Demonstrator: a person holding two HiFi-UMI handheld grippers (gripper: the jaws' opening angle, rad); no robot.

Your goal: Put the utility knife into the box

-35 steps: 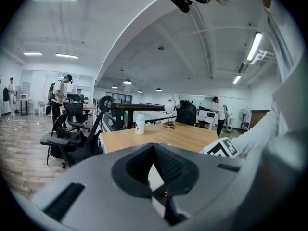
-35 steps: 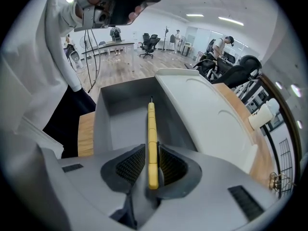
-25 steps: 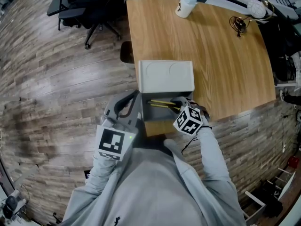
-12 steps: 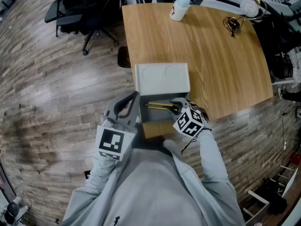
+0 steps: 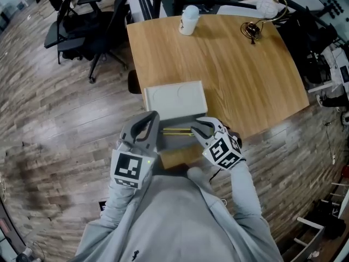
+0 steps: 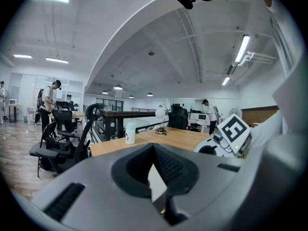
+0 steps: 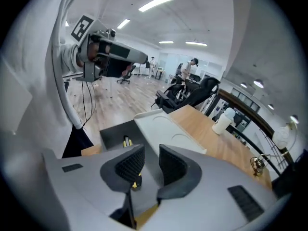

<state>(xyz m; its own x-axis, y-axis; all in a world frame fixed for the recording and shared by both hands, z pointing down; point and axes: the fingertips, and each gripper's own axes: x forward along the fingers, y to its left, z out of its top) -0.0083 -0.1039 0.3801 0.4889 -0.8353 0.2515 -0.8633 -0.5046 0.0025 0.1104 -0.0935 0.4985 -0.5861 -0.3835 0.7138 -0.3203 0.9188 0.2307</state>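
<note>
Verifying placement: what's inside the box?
A yellow-black knife lies on the open box's floor. The right fingers cover its middle, and anything else beneath them can't be seen.

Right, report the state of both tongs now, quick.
Left tongs: shut, nothing visibly held.
Right tongs: open, empty; the utility knife lies in the box.

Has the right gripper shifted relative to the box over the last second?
Yes: the right gripper has pulled back rightward, away from the right end of the box.
</note>
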